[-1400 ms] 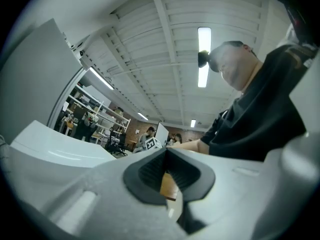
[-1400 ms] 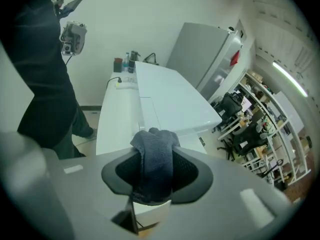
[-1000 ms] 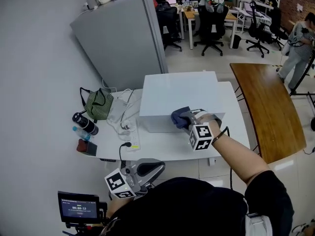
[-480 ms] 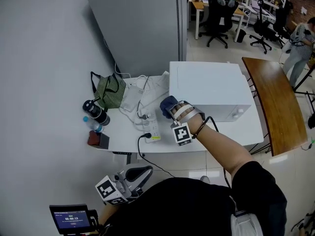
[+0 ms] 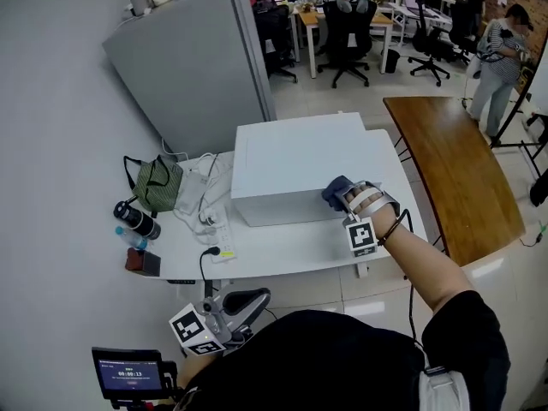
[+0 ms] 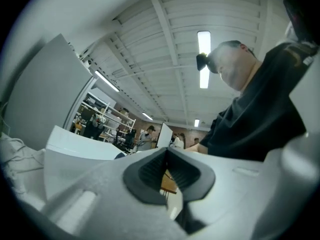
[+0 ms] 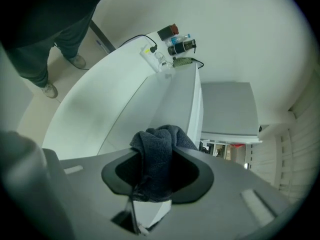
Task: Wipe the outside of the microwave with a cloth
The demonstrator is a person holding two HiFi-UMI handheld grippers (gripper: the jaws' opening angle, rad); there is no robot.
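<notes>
Dark blue cloth held against the front right corner of the microwave.
The white table (image 5: 282, 251) stands against a grey wall, with a brown wooden table (image 5: 449, 169) just beside its right end. The white microwave (image 5: 295, 165) sits on the back half of the white table, toward the right. A green bag (image 5: 154, 185), cables and a dark bottle (image 5: 137, 221) lie at the table's left end, well apart from it. The right gripper (image 7: 155, 174) has its jaws clamped on the bunched cloth (image 7: 157, 154), which touches the microwave's front face at its right end. The left gripper (image 6: 167, 176) is low by the person's body, off the table, jaw tips together and holding nothing.
</notes>
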